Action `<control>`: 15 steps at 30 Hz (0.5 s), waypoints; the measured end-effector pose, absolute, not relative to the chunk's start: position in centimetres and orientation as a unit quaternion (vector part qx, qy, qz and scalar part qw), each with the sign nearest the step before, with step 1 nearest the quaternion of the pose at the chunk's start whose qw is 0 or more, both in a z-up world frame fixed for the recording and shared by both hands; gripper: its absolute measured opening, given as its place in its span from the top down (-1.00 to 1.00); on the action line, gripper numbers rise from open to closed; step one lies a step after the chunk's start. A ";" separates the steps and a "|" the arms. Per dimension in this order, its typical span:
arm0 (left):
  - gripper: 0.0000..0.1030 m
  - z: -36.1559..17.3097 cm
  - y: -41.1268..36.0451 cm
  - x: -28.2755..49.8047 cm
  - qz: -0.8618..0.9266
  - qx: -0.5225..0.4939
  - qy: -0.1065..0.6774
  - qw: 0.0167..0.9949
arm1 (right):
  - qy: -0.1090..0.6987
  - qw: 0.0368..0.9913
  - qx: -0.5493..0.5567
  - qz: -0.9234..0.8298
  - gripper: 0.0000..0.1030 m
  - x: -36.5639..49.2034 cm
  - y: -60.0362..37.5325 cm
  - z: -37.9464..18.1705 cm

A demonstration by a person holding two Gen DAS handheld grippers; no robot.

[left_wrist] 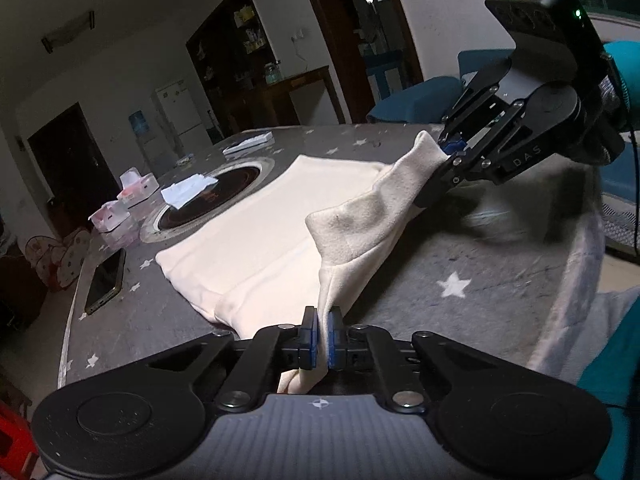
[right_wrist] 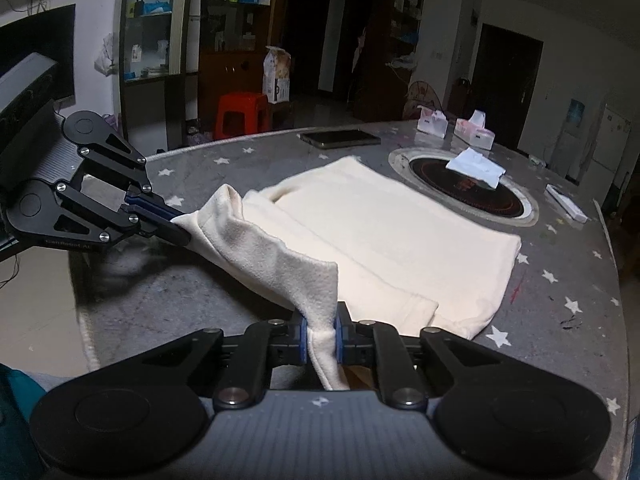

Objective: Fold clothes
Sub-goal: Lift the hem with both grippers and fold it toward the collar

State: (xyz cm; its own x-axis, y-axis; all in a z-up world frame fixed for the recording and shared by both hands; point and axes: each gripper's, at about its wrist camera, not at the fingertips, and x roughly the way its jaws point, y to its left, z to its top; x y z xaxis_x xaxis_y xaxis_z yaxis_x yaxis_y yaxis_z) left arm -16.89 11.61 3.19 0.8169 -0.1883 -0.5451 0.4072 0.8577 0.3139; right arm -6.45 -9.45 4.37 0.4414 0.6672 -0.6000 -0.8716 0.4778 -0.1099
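We see a cream garment (right_wrist: 384, 232) lying mostly flat on the bench (right_wrist: 560, 280), its near edge lifted between both tools. The left tool (left_wrist: 322, 336) is clenched on one corner of that edge, and the right tool (right_wrist: 322, 332) is clenched on the other — cloth shows between the pads in both wrist views. The fabric looks soft, light and a bit fleecy, so it will sag btw. the two grips and drape rather than hold a shape; we judge it not slippery and not fragile. Corners and the hem seem the best places to hold, as now.

Room for moving: the far half of the bench carries a dark round inset (right_wrist: 464, 188) with a white tissue (right_wrist: 476, 168) on it, very near the garment's far edge. A phone (right_wrist: 340, 138) lies far left, tissue packs (right_wrist: 476, 132) far right. Folding forward is free approx. over the garment itself — beyond it the inset is a risk, we think.
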 end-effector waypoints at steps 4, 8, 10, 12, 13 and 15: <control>0.90 4.5 11.5 -18.9 -0.167 0.200 0.251 0.932 | 0.238 0.817 -0.209 0.481 0.79 -8.5 -10.6 5.6; 0.90 6.2 11.3 -21.7 -0.177 0.183 0.249 0.934 | 0.240 0.807 -0.209 0.497 0.79 -11.1 -11.9 7.1; 0.90 7.2 11.0 -23.3 -0.182 0.179 0.248 0.935 | 0.244 0.800 -0.210 0.506 0.79 -12.6 -12.5 8.0; 0.90 8.1 10.8 -24.6 -0.185 0.175 0.245 0.936 | 0.244 0.793 -0.214 0.516 0.80 -14.2 -13.2 9.0; 0.90 8.6 10.8 -25.0 -0.184 0.174 0.241 0.937 | 0.244 0.789 -0.215 0.521 0.81 -14.8 -13.5 9.5; 0.90 9.2 10.7 -25.4 -0.181 0.173 0.233 0.939 | 0.247 0.786 -0.215 0.524 0.81 -15.5 -13.8 10.3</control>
